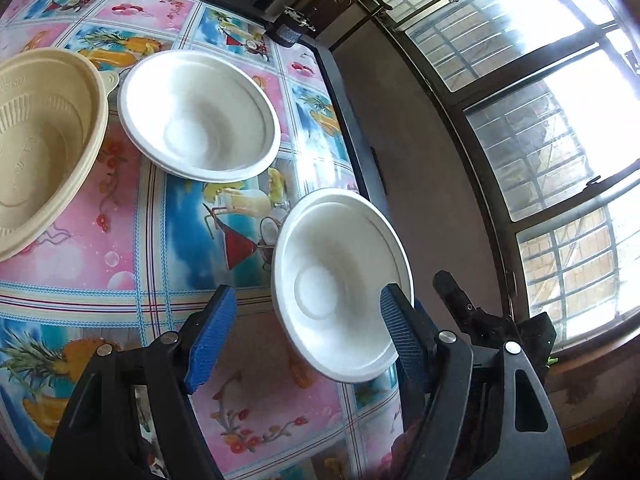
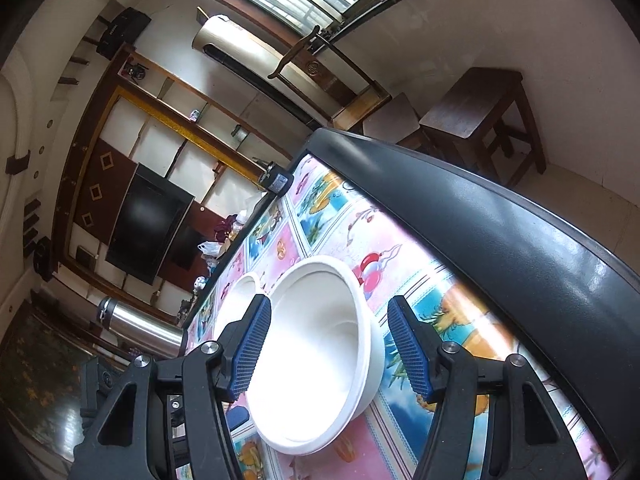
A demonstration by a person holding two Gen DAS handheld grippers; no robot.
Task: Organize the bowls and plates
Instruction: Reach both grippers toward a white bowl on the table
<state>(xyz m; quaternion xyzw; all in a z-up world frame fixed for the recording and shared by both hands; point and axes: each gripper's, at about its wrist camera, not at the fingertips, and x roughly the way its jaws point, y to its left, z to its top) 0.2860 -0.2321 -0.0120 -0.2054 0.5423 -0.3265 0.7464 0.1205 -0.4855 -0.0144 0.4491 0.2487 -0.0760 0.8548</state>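
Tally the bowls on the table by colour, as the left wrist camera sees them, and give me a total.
White bowls: 2, the far white bowl and the near white bowl by the table edge.
Beige bowls: 1, the beige bowl at the left, partly cut off by the frame.
Total: 3 bowls.

A table [image 1: 132,248] with a bright fruit-picture cloth and a dark edge is holding three bowls. A tan bowl [image 1: 40,140] is sitting beside a white bowl [image 1: 200,116]. Another white bowl [image 1: 340,280] is sitting near the table's edge.
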